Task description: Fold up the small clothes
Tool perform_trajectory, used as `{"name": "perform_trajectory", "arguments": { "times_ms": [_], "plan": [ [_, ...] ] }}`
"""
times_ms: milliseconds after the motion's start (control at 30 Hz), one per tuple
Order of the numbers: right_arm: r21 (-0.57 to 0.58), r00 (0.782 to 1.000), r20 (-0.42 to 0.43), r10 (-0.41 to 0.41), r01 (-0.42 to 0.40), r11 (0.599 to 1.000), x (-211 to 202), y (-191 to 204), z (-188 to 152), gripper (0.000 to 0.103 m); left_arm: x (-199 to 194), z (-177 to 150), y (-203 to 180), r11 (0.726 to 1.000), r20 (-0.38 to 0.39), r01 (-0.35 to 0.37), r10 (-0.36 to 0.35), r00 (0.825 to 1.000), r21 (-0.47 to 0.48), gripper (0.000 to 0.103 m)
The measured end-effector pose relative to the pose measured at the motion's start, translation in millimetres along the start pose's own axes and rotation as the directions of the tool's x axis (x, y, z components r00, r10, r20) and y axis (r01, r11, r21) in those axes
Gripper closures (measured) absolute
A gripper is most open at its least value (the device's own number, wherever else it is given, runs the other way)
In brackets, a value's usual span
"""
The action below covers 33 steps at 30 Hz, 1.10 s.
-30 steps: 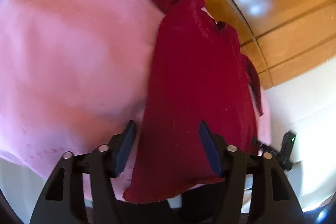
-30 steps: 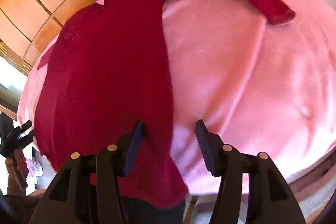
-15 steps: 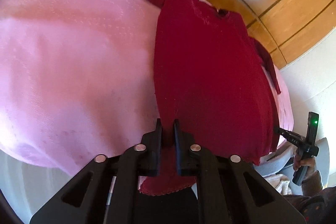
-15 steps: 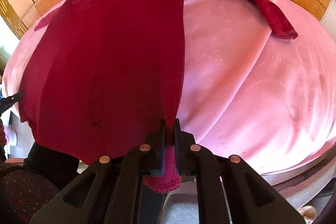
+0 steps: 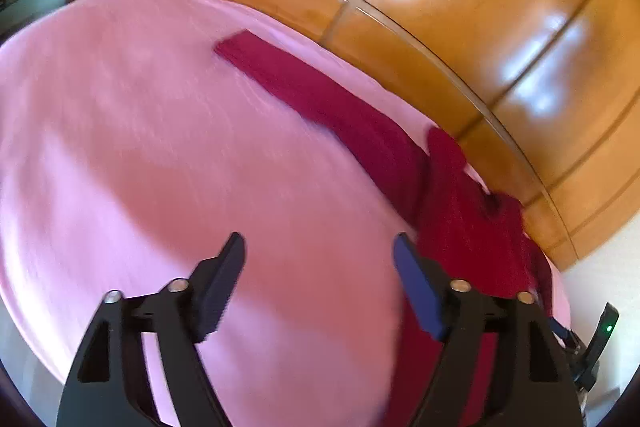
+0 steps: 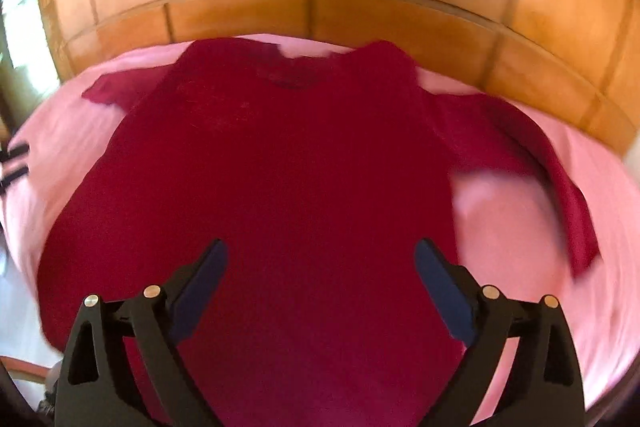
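Left wrist view: the left hand-held gripper is seen with its jaws opening wide, and nothing is held between them; only the pink bed cover lies beneath the gap. The dark red sweater is spread to the right of this gripper, its body touching the cover and running under the right-hand finger's mount. One long sleeve is stretched out flat across the cover toward the far left, away from the body, presumably so that it can be folded inward as a separate step.

In the right wrist view, the right hand-held gripper is likewise shown with its jaws opening to a wide stance, with no cloth pinched; the sweater simply lies below and fills most of the frame. The garment is laid flat, neckline toward the wooden headboard and hem toward the near edge of the bed. Its other sleeve is angled down along the right side, while a short portion of cloth is seen poking out at the left shoulder.

The flat, spread layout is judged to be a preparation: a smoothed garment can be folded along clean lines. Folding proper is judged as not yet begun, with both sleeves lying outside the body. Both frames are blurred, so fine creases cannot be told.
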State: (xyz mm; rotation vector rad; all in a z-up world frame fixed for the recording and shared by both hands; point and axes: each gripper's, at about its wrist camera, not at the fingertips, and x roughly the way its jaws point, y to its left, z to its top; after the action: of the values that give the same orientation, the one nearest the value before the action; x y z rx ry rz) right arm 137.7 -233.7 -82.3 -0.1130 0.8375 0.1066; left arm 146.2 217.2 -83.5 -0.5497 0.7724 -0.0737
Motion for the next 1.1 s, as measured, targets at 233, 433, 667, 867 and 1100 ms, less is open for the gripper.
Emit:
{"name": "perform_trajectory", "arguments": {
  "times_ms": [233,433,667,867,1100],
  "plan": [
    [0.017,0.999,-0.038,-0.037,0.037,0.999,83,3,6,0.002,34,69,37,0.993,0.025,-0.09,0.092,0.995,-0.076,0.013],
    [0.08,0.999,-0.037,0.016,-0.013,0.997,87,-8,0,0.002,83,129,61,0.983,0.025,-0.17,0.172,0.985,-0.075,0.009],
    [0.086,0.999,-0.042,0.029,-0.025,0.996,90,-10,-2,0.002,143,185,90,0.945,-0.073,-0.276,0.267,0.961,-0.177,0.01],
    [0.081,0.999,-0.04,0.022,-0.019,0.997,92,-9,-1,0.002,176,203,87,0.942,-0.081,-0.322,0.315,0.946,-0.097,0.067],
    [0.078,0.999,-0.038,0.02,-0.017,0.997,92,-9,-1,0.002,131,192,77,0.937,0.042,-0.345,0.344,0.938,0.048,0.094]
  ]
}}
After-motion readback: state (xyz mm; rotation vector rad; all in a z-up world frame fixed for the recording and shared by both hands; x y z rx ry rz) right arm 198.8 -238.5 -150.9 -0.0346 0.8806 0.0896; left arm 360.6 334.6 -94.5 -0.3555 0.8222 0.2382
